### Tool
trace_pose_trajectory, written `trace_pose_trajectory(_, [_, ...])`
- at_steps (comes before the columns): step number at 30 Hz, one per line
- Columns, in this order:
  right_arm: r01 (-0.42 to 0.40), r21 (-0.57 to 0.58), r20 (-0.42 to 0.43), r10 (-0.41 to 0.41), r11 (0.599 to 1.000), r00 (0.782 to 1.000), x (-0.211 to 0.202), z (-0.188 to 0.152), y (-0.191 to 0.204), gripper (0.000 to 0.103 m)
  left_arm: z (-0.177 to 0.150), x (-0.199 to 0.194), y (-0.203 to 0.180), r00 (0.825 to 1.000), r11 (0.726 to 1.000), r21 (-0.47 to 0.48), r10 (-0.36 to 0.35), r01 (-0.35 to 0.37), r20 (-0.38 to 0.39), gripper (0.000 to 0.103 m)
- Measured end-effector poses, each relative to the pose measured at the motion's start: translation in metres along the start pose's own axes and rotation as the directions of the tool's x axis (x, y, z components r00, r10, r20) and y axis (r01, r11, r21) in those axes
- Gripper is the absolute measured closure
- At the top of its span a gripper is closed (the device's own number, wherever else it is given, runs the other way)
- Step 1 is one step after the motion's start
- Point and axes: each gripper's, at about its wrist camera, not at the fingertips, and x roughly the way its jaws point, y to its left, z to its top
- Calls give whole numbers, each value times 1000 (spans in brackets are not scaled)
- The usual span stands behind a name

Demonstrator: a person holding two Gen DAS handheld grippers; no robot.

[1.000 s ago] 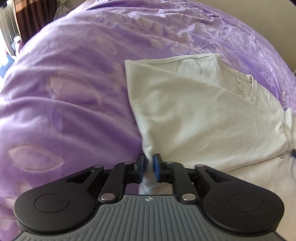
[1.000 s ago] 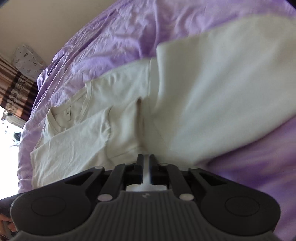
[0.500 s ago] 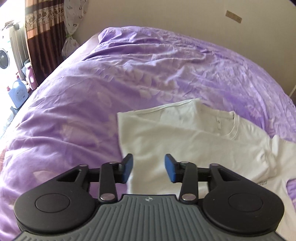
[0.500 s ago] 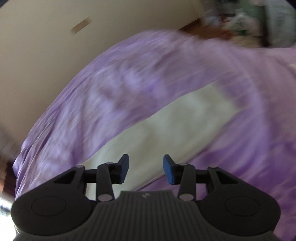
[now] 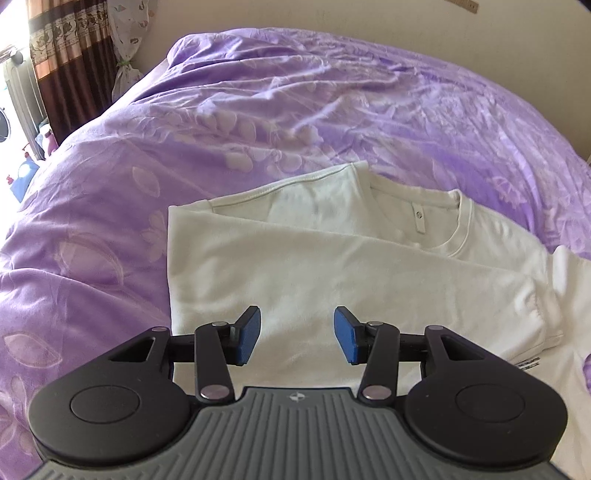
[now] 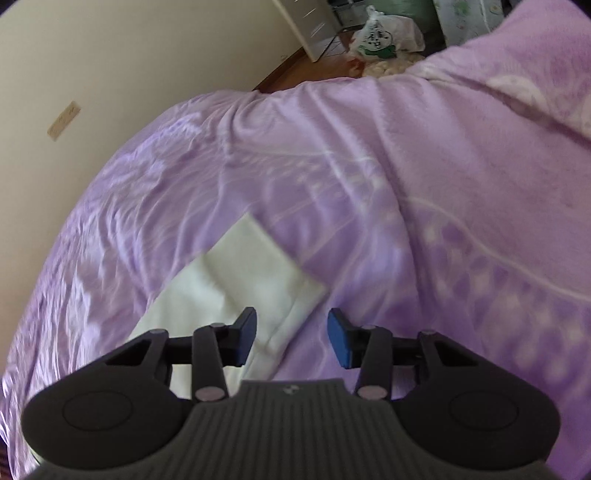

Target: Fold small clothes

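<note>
A white T-shirt (image 5: 332, 266) lies partly folded on the purple bedspread (image 5: 258, 110), its left side folded over the middle and its neckline with a label at the upper right. My left gripper (image 5: 297, 339) is open and empty, raised above the shirt's near part. In the right wrist view the shirt's lower corner (image 6: 255, 273) lies flat on the bedspread (image 6: 406, 184). My right gripper (image 6: 291, 338) is open and empty, above the shirt's right edge.
Brown patterned curtains (image 5: 62, 55) hang at the far left, with a beige wall (image 5: 332, 14) behind the bed. In the right wrist view a plastic bag (image 6: 384, 35) and white furniture (image 6: 314, 22) stand on the floor beyond the bed.
Both grippers were shut on the shirt's edge one second ago. Both have opened, let the cloth go and lifted back. The right gripper has swung to the right.
</note>
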Motion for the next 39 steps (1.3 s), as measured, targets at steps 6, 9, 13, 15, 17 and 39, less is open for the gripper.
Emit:
trace_pose_trajectory(6, [-17,-31,31,18,999,999,7,9,5,98,2,0,-1,1000,1000,3,13,-13,11,49])
trace_pose_trajectory(9, [-29,-115,75,37,993,996,-17,9,30,99,1,-9,-1,999,1000,24,10,-11,32,49])
trace_pose_trajectory(13, [-125,-223,108,152,967,982,-69,9,93,99,0,-26,4,999,1000,27,13,-15,47,49])
trace_pose_trajectory(15, [-184,-292,117,226,939,967,-104,5,138,99,0,-38,9,998,1000,22,-11,10,66,49])
trace_pose_trajectory(17, [-252,-363,112,310,897,944,-139,-4,187,99,0,-51,13,996,999,20,-33,31,86,49])
trace_pose_trajectory(39, [-685,-451,-465,504,573,728,-168,-381,509,99,-1,-125,122,965,976,-128,-144,175,218,56])
